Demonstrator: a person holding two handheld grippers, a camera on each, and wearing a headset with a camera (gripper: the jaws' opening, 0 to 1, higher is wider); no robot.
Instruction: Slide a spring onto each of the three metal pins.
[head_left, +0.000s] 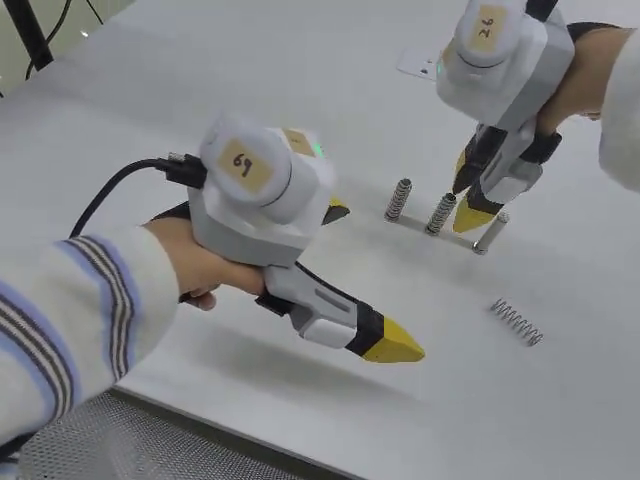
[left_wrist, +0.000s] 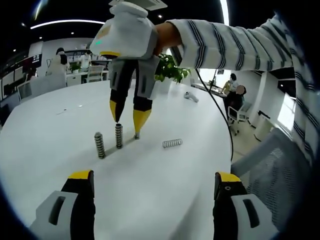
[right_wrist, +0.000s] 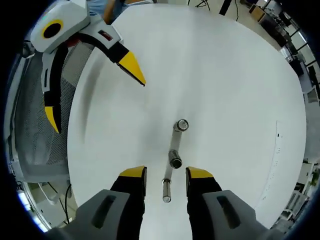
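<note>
Holding the left gripper (left_wrist: 154, 176) low over the white table (head_left: 300, 90) at near left, jaws spread wide and clasping nothing. Facing a short row of upright metal pins further right and farther off. Finding the first spring (head_left: 398, 200) already sitting on the left pin (right_wrist: 181, 125), and the second spring (head_left: 440, 213) on the middle pin (right_wrist: 175, 161) just beside it. Pointing the right gripper (right_wrist: 166, 172) steeply down over the right end of the row, jaws parted and released, straddling the bare pin (head_left: 490, 232) without visibly pinching it, one yellow tip hanging close by the top of the second spring. Leaving the loose spring (head_left: 516, 322) lying flat on the table at near right, well apart from the row and from both grippers.
</note>
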